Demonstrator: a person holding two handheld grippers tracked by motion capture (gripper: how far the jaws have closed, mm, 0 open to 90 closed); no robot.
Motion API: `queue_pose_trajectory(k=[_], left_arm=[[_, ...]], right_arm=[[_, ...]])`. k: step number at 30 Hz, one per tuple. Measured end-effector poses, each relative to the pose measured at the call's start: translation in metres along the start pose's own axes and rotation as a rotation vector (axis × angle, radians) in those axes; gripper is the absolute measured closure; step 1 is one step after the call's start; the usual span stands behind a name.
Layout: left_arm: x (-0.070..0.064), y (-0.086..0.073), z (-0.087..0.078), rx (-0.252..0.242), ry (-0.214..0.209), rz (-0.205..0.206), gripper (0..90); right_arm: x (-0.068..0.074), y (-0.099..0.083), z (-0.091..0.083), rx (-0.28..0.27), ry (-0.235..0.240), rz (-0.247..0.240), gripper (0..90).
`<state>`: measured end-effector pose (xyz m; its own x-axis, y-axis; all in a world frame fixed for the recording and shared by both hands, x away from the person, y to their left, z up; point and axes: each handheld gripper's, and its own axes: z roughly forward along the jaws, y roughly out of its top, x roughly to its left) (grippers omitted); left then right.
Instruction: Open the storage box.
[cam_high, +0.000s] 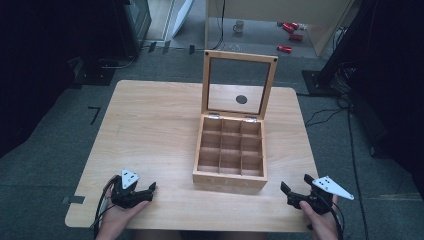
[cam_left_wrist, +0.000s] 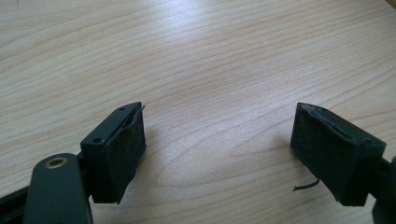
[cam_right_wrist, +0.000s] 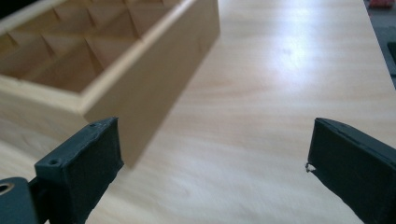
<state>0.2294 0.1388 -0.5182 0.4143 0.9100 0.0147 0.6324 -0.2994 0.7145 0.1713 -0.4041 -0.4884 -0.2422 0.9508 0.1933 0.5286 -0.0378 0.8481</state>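
I am holding both grippers wide, nothing gripped: left gripper (cam_high: 141, 192) resting at the table's (cam_high: 150, 120) near-left corner, right gripper (cam_high: 296, 192) near-right. Wooden box (cam_high: 230, 176) is sitting mid-table, lid (cam_high: 239, 84) upright, 9 compartments exposed for access.

Dim, soft high view; glare on table (cam_right_wrist: 289, 51), blurred box (cam_right_wrist: 140, 60).

Pale wooden box (cam_high: 230, 175); smooth wood-grain table (cam_high: 150, 125).
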Motion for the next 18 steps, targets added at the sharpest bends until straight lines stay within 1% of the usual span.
queue_pose_trajectory(k=[2, 5, 8, 10, 13, 16, 18], left_arm=[[0.000, 0.000, 0.000, 0.000, 0.000, 0.000, 18.4], [0.000, 0.000, 0.000, 0.000, 0.001, 0.000, 18.4], [0.000, 0.000, 0.000, 0.000, 0.001, 0.001, 18.3], [0.000, 0.000, 0.000, 0.000, 0.001, 0.000, 18.4], [0.000, 0.000, 0.000, 0.000, 0.001, 0.001, 18.4], [0.000, 0.000, 0.000, 0.000, 0.000, 0.001, 18.3], [0.000, 0.000, 0.000, 0.001, 0.001, 0.001, 18.3]], right_arm=[[-0.003, -0.007, -0.001, 0.018, -0.024, -0.020, 2.6], [-0.007, -0.018, -0.001, 0.062, -0.078, -0.059, 2.7], [-0.010, -0.024, 0.001, 0.102, -0.125, -0.086, 2.7], [-0.012, -0.026, 0.005, 0.134, -0.153, -0.086, 2.6], [-0.013, -0.030, 0.010, 0.171, -0.173, -0.085, 2.6], [-0.014, -0.031, 0.012, 0.185, -0.177, -0.074, 2.6], [-0.014, -0.031, 0.013, 0.200, -0.187, -0.069, 2.6]])
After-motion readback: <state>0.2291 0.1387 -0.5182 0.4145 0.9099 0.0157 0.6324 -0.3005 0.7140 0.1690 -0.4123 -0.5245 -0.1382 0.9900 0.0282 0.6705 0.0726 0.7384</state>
